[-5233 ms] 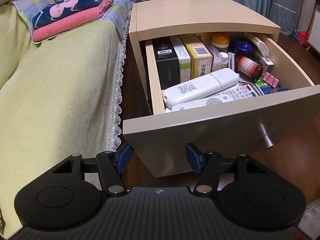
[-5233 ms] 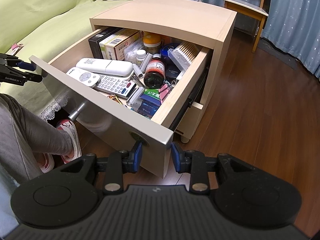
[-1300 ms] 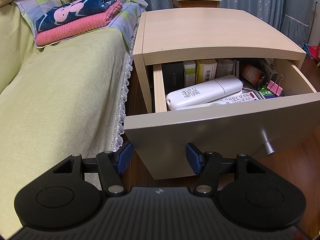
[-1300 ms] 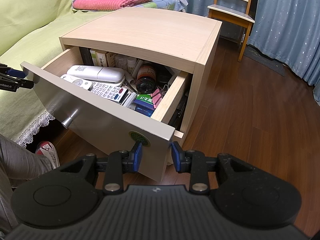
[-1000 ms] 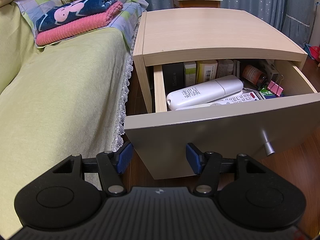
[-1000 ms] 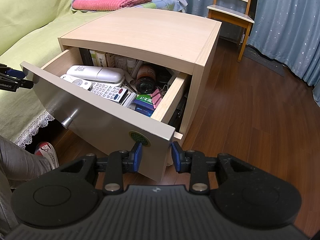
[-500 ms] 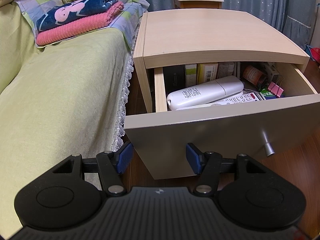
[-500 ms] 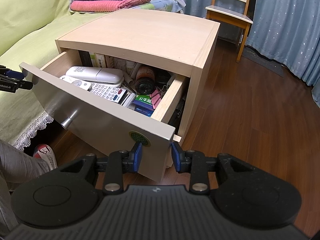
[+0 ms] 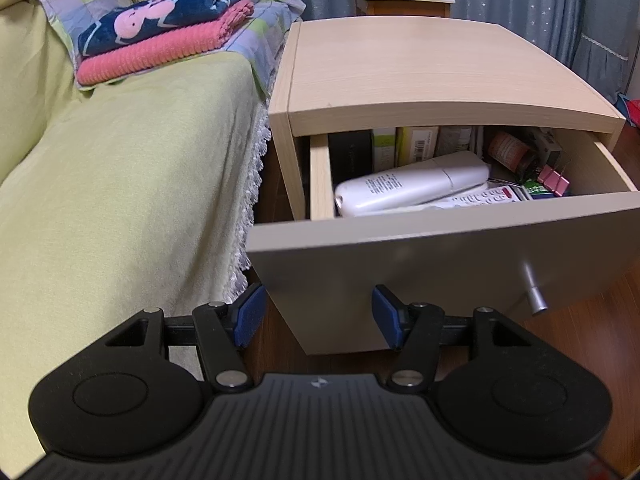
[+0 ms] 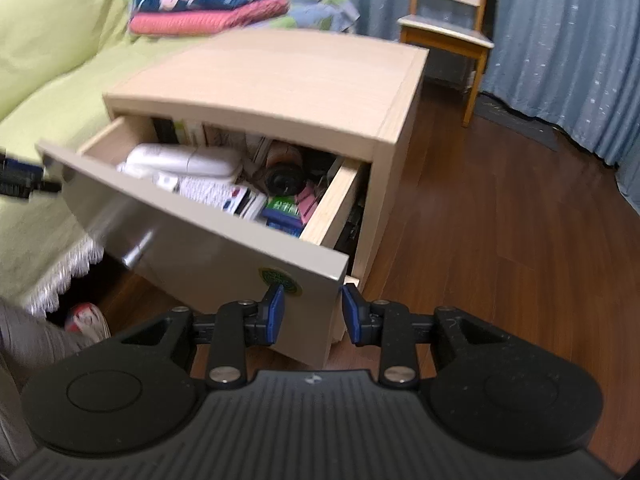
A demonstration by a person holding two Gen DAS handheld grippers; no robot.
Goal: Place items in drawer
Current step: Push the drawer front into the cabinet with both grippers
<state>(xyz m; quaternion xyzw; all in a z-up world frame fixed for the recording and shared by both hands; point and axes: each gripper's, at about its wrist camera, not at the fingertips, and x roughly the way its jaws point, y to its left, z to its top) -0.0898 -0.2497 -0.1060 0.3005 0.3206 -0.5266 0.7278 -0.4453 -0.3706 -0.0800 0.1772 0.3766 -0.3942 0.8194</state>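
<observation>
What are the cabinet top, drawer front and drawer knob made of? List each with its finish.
Cabinet top: pale wood or wood-look laminate, matte, with fine straight grain lines.
Drawer front: smooth grey-beige coated board, soft sheen, no grain.
Drawer knob: likely brushed metal, silvery with bright highlights.

Warm indoor light is falling evenly; my right view is smearing with motion blur, edges bowing, corners darkening.
</observation>
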